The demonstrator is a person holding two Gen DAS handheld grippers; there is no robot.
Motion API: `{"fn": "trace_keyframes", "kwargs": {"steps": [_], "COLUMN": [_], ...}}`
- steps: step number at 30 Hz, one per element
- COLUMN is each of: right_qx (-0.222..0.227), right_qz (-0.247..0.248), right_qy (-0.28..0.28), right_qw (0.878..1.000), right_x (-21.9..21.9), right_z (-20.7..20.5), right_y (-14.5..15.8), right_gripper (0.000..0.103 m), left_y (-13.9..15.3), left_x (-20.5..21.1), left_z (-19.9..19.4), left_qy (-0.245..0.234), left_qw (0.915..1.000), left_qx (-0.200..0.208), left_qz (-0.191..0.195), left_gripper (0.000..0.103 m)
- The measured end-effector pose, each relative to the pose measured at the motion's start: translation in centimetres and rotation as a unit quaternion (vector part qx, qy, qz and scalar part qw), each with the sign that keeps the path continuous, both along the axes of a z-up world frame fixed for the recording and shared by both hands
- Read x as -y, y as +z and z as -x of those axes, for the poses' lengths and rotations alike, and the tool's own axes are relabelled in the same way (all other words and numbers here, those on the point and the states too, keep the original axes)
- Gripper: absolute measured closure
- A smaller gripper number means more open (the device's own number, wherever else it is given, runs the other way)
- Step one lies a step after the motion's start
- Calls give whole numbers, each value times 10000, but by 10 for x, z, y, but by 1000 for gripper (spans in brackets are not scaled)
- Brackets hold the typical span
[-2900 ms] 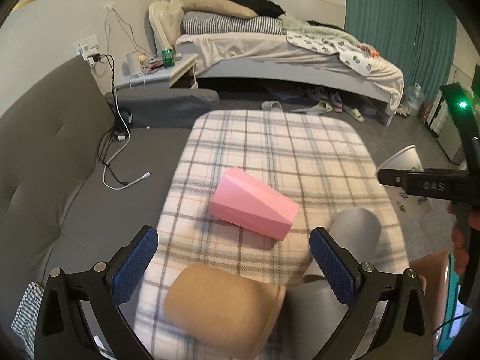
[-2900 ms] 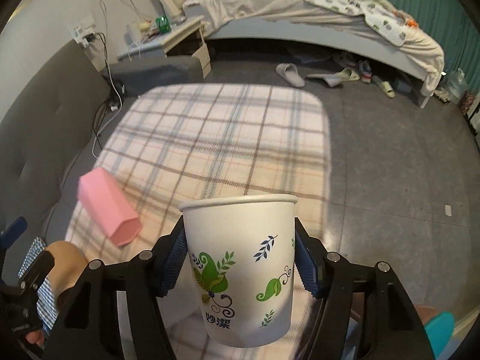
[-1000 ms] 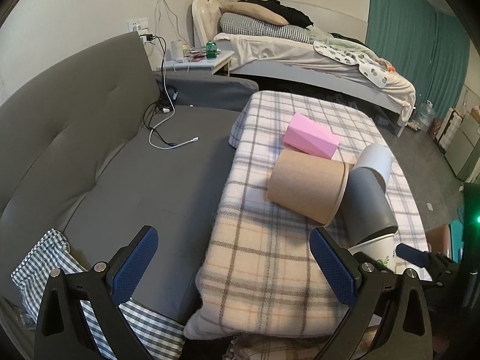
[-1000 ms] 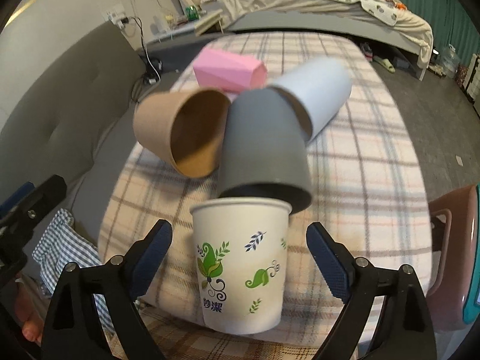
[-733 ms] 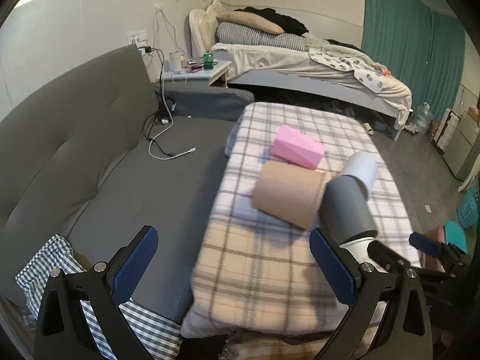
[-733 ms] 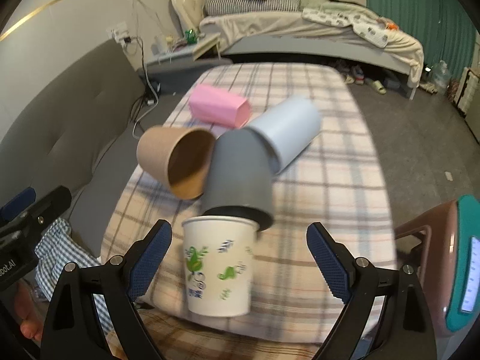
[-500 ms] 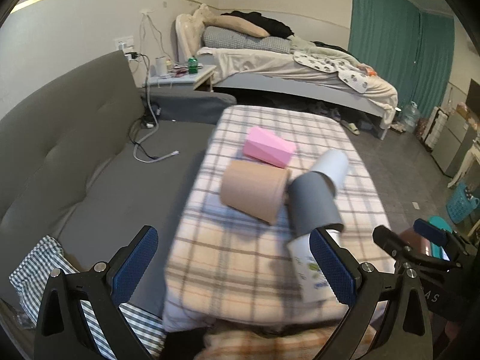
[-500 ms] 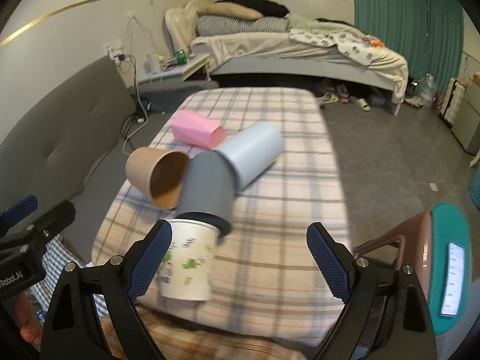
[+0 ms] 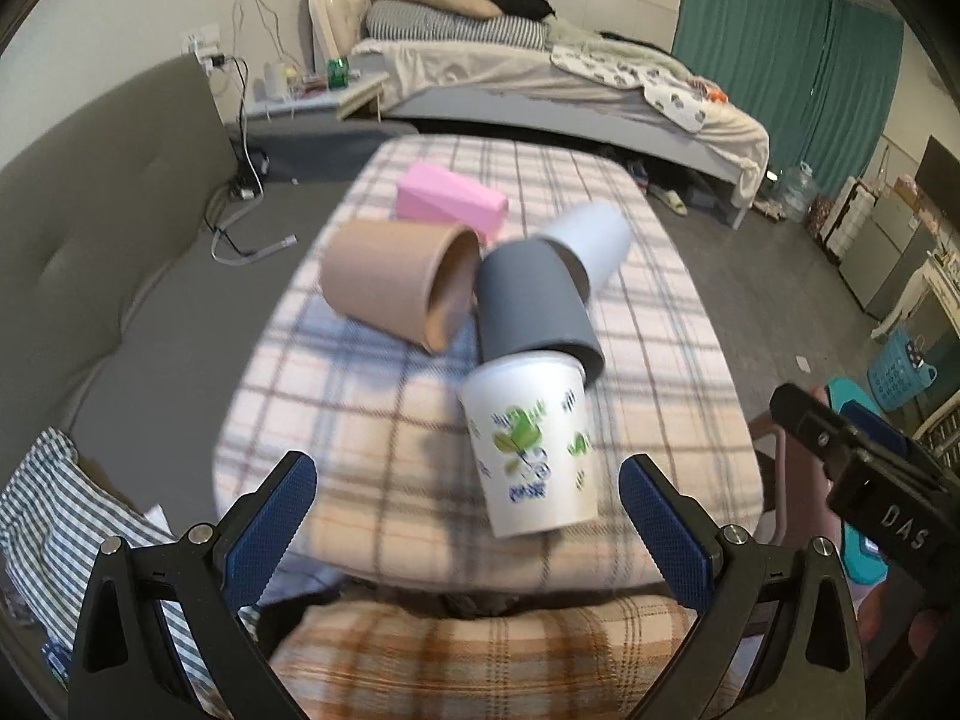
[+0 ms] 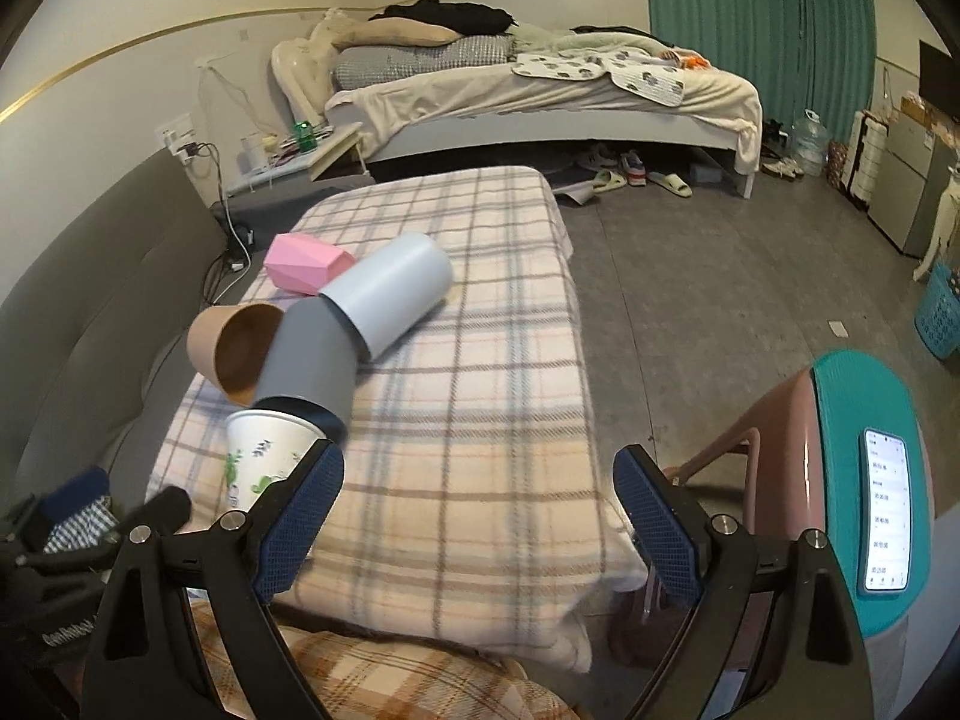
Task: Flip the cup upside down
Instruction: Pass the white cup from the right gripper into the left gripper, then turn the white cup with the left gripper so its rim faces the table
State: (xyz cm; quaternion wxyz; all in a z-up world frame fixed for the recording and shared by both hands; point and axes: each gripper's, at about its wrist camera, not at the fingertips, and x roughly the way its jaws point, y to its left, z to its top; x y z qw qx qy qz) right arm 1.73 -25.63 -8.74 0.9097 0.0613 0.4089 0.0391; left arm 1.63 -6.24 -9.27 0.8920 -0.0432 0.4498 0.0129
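Observation:
A white paper cup with green leaf print (image 9: 531, 447) stands on the near end of the plaid-covered table (image 9: 372, 420), narrow end up, tilted slightly. It also shows in the right wrist view (image 10: 264, 459). A dark grey cup (image 9: 531, 306) lies on its side touching it. A tan cup (image 9: 396, 282), a light grey cup (image 9: 591, 240) and a pink cup (image 9: 450, 201) lie behind. My left gripper (image 9: 468, 525) is open and empty, just short of the paper cup. My right gripper (image 10: 477, 531) is open and empty, to the right of the cup.
A grey sofa (image 9: 102, 228) runs along the left with a charging cable (image 9: 240, 240). A pink and teal stool (image 10: 864, 480) with a phone on it stands at the right. A bed (image 10: 540, 96) stands at the back. Striped cloth (image 9: 36, 516) lies near left.
My right gripper let go of the paper cup, which now stands on the table, and pulled back to the right. My left gripper swung toward the cup.

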Motion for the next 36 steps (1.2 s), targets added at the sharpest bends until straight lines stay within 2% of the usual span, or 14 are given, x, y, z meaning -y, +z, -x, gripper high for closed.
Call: {"fn": "trace_keyframes", "kwargs": {"steps": [12,13,15,17,25,30,36], "right_qx": [-343,-358,-398,-444,-429,-374,-330], "right_qz": [-183,-187,-206,-243,-224,-224,-196], "right_qy": [-119,-128,-162,-189,-118,-94,-62], "right_qw": [9992,9991,9989,9985,9988,9990,9992], "right_x": [16,17,20,21,13,8,5], "right_z": [-15,-16,-19,-22,-24,-21,-17], "right_y": [-27,-29,-32,-34,-34,-30,-25], "right_gripper": [11,11,11,11,11,11,11], "left_y": [-57,-59,-64,-67,-39,-20,-3], "left_x": [12,12,14,14,6,-1,-4], "left_z": [-15,-15,-16,-16,-7,-2,-4], "left_qy": [-86,-120,-229,-342,-547,-724,-800], "left_qw": [9963,9959,9948,9932,9961,9964,9961], "left_qx": [-764,-803,-917,-1025,-646,-412,-383], "left_qz": [382,390,381,443,269,135,-1], "left_gripper": [3,6,28,37,48,48,48]}}
